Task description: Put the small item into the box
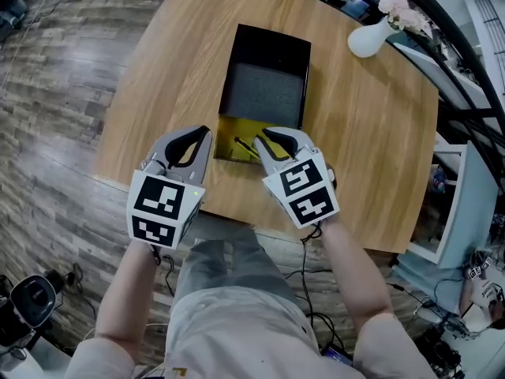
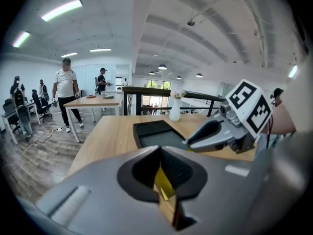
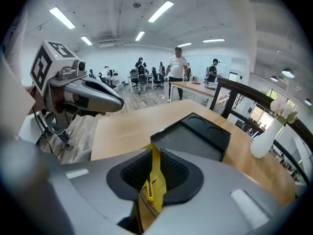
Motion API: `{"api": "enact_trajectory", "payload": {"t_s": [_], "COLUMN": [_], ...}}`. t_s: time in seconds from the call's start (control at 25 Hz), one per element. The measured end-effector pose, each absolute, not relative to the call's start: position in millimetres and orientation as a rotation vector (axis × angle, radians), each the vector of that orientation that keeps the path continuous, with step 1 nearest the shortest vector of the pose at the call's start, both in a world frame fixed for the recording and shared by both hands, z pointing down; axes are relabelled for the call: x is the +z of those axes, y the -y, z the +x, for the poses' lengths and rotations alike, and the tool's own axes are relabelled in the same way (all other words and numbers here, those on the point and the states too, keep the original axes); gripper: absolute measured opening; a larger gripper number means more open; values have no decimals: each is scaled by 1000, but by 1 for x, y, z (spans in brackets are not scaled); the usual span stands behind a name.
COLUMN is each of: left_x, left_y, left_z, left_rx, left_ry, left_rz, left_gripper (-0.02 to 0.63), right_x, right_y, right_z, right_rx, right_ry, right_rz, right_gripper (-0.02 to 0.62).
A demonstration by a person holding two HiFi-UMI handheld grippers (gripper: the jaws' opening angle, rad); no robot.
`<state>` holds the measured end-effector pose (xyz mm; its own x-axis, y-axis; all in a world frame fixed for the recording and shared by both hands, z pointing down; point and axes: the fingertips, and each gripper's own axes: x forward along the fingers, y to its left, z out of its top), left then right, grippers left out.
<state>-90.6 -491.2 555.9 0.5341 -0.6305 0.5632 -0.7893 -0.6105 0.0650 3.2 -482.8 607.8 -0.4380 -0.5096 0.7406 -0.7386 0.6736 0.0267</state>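
Head view, left gripper (image 1: 207, 133), right gripper (image 1: 265, 136) at box (image 1: 272, 42) — gripper views, each pinching yellow strip (image 3: 153, 176).

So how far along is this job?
Nothing done yet: the black box lies open, only its grey lining showing. In hand: the left gripper and right gripper each pinch an edge of a thin yellow item at the box's near end. Left: moving it in and letting go.

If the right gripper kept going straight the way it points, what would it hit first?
The right gripper is shut on a yellow piece; straight beyond, the black box looks first in line, though depth is unclear.
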Motion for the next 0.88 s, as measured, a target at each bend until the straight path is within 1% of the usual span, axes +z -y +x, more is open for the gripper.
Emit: {"api": "enact_trajectory", "payload": {"t_s": [0.24,0.4,0.56,0.88], "left_x": [491,435,374,300], "left_y": [474,461,446,412], "left_z": [-91,-84,-81,-85], "left_rx": [640,467,395,279], "left_ry": [1225,1238,1327,1404], "left_rz": [2548,2622,2727,2798], "left_gripper": [3,3,3,3], "right_x": [526,463,405,318], "right_y": [469,455,437,401], "right_z": [12,18,25,34], "right_rx": [318,257,172,49], "right_ry": [2219,2311,2376,2480], "right_rz": [1143,1218,1287,1412], "right_gripper": [34,22,18,11]}}
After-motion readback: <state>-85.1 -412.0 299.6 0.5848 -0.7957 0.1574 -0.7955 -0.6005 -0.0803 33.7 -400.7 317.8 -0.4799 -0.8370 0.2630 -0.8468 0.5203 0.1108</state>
